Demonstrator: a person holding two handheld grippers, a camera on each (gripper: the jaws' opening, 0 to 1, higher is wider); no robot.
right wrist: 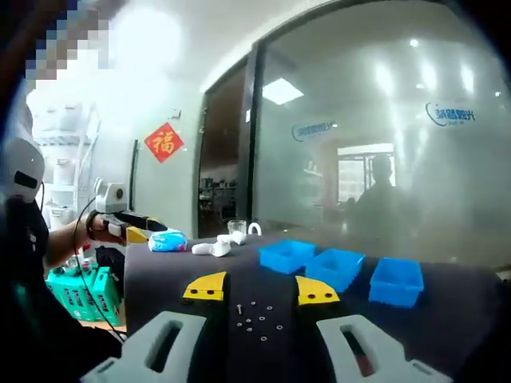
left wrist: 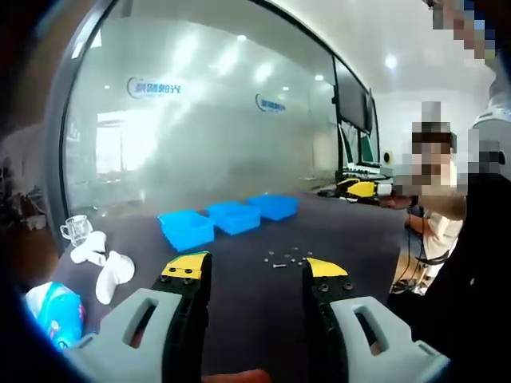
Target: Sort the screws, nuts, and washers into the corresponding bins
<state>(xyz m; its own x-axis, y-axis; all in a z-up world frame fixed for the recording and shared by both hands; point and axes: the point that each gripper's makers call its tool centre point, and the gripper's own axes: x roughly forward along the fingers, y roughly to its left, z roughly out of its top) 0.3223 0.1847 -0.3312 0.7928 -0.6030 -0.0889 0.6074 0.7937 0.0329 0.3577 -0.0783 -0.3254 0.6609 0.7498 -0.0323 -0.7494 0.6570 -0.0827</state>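
In the left gripper view, three bins stand side by side in a row on the table, before the glass wall. The loose hardware is scattered on the table nearer than the bins, between them and the left tool. Left of the bins a glass cup stands at the table's edge, with a packet nearer along that edge.

In the right gripper view, the bins lie beyond and to the right of the hardware, which sits between the right tool's jaws. The cup stands left of the bins at the table's far edge.
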